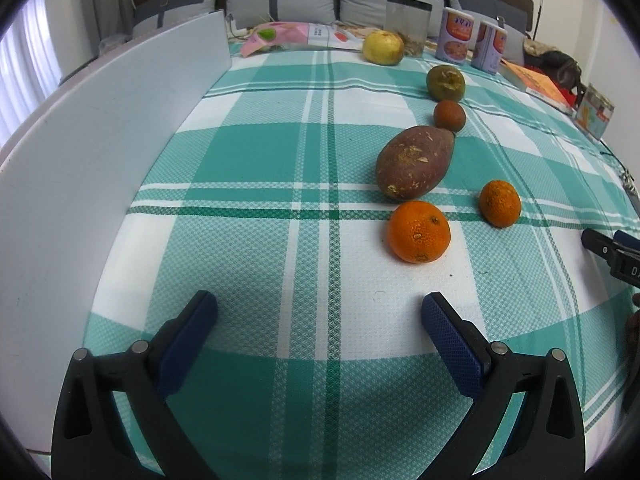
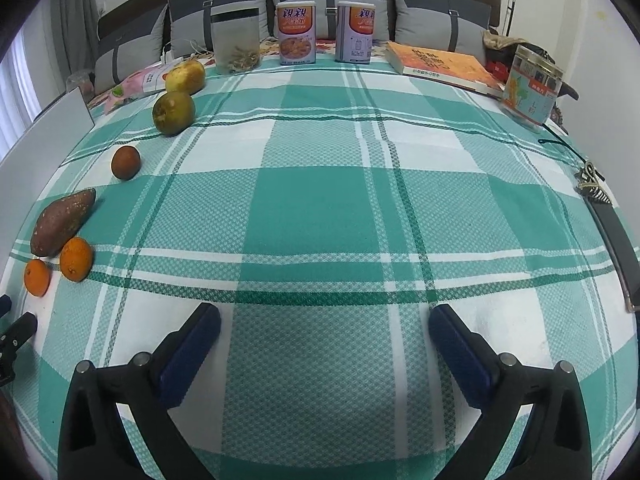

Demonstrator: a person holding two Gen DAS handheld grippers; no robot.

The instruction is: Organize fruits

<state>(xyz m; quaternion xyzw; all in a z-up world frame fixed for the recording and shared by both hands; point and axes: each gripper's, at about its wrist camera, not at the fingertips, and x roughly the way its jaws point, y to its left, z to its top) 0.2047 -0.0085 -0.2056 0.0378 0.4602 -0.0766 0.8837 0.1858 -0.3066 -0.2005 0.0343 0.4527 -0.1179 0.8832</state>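
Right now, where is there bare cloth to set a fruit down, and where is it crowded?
Bare cloth runs wide from the right gripper up to the two cans, between the fruit line and the book. Another open patch lies between the white board and the sweet potato. It is crowded where the two oranges sit beside the sweet potato.

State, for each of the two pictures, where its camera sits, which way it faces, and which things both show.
Left wrist: sits behind the open left tool, facing the fruit line past the nearest orange; right tool's tip at right edge.
Right wrist: sits behind the open right tool, facing the checked cloth and cans.
Shared: sweet potato, oranges, cans.
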